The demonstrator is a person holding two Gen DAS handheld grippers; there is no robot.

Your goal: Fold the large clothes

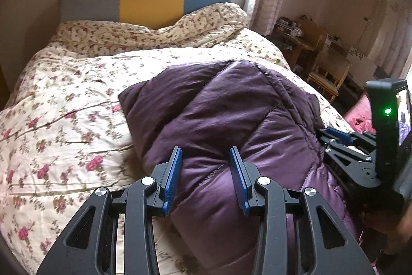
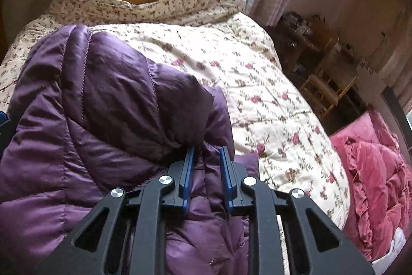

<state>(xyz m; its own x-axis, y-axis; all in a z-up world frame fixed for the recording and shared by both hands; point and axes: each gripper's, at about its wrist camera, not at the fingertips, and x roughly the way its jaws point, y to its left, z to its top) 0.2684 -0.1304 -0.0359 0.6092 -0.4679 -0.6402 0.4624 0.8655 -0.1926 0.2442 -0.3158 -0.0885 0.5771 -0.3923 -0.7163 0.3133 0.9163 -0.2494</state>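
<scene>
Nearest, the right hand-held gripper (image 2: 205, 153) is pinching a ridge of the one purple puffer jacket (image 2: 103, 107), the left hand-held gripper (image 1: 206, 156) is hovering spread above it, and the jacket is lying bunched, seemingly only part-folded, on the floral bed (image 1: 64, 99).

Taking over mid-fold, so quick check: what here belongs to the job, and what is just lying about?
Job: purple puffer jacket; left gripper, open above it; right gripper, pinching a jacket fold.

Lying about: floral quilt; pink bedding; wooden chair.
</scene>
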